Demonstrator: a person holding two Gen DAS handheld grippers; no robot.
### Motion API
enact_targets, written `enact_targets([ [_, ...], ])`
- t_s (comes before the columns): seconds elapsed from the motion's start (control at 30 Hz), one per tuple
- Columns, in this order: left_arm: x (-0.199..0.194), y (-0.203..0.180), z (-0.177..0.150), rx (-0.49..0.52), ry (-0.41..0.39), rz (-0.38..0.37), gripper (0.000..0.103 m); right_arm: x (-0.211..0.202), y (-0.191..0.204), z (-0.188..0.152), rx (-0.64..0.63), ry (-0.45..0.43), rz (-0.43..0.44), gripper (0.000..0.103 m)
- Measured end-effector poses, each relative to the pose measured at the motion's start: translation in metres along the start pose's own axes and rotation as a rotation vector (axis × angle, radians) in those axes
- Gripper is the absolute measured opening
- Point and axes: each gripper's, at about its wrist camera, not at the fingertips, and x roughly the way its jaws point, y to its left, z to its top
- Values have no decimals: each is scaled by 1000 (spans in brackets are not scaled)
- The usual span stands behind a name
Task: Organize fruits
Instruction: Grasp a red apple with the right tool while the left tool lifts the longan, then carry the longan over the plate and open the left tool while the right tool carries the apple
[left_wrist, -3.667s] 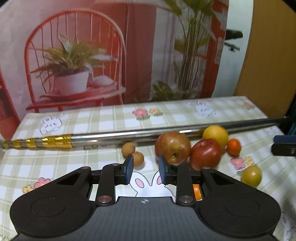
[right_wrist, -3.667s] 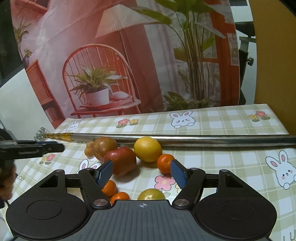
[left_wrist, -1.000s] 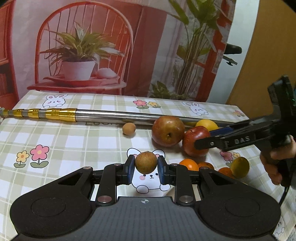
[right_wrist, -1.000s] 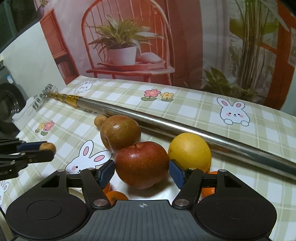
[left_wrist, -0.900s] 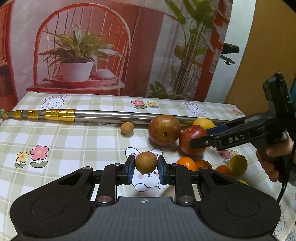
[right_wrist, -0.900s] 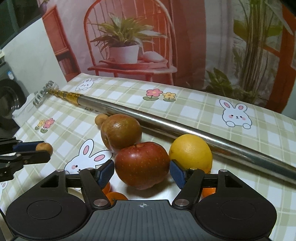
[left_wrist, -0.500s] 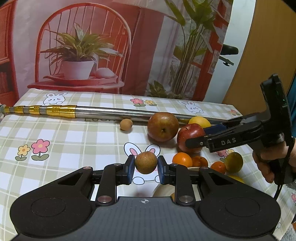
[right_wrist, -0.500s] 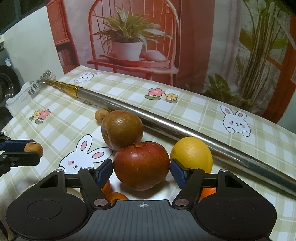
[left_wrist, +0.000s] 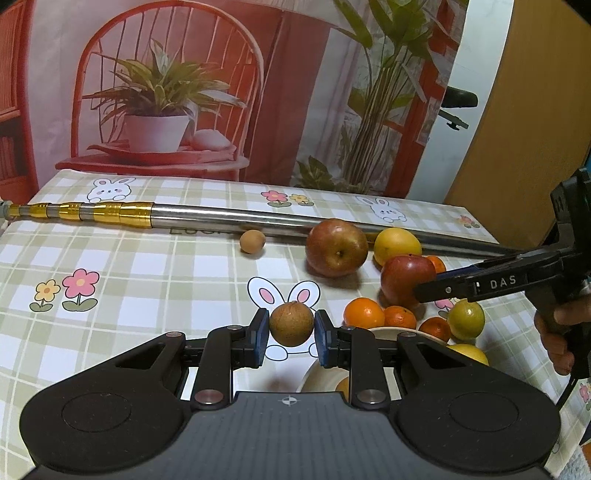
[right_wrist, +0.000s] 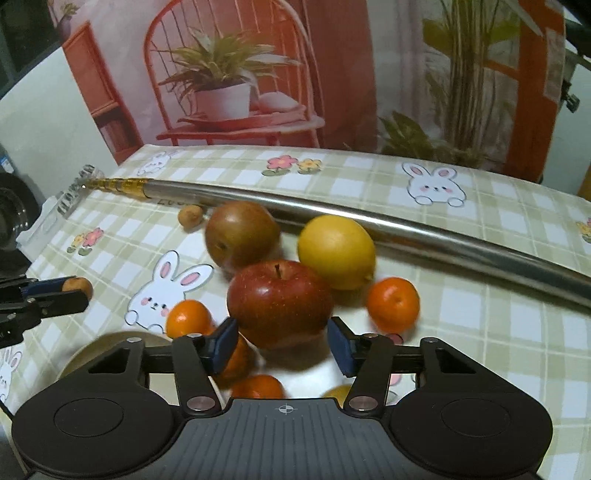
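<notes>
Two grippers were at work over the checked tablecloth (left_wrist: 177, 273). The left gripper (left_wrist: 291, 332) was clamped tight on a small, round, rough-skinned brown fruit, probably a longan (left_wrist: 291, 324), held clear of the cloth between its blue pads. Just ahead and to the right of those jaws, low against the gripper body, showed the pale rim of a bowl (left_wrist: 314, 373); that short drop forward and rightward looked like the relation the coming move turned on, if the bowl was the longan's destination.

The right gripper (right_wrist: 282, 345) had its jaws closing around a glossy red apple (right_wrist: 279, 301), stem upward. The apple sat between the blue pads, but a sliver of gap seemed to remain at each side, so no firm grip could be claimed yet. The apple was round, with no long axis to favour.

Beyond the apple lay a duller russet-brown apple (right_wrist: 241, 232) and a smooth yellow lemon-like citrus (right_wrist: 336, 251), both near a long polished steel pole (right_wrist: 369, 221) with a gold-banded end, running across the table toward its far left corner. Small dimpled tangerines (right_wrist: 392, 303) clustered round the red apple, a second longan (right_wrist: 191, 216) rested beside the pole, and a greenish-yellow citrus (left_wrist: 466, 319) sat nearer the right edge.
</notes>
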Motion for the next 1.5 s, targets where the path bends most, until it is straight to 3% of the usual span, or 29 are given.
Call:
enact_targets([
  [0.07, -1, 0, -1, 1, -2, -2, 28, 1, -1, 1, 8, -1, 6, 55],
  [0.17, -1, -1, -1, -2, 3, -6, 28, 5, 1, 6, 12, -11, -5, 71],
  [0.73, -8, -4, -3, -5, 16, -25, 28, 36, 7, 18, 31, 5, 28, 63],
  [0.87, -17, -7, -7, -2, 18, -27, 28, 20, 7, 11, 36, -51, 4, 63],
  [1.5, -70, -36, -51, 30, 105, -19, 28, -70, 43, -47, -25, -219, 95, 63],
])
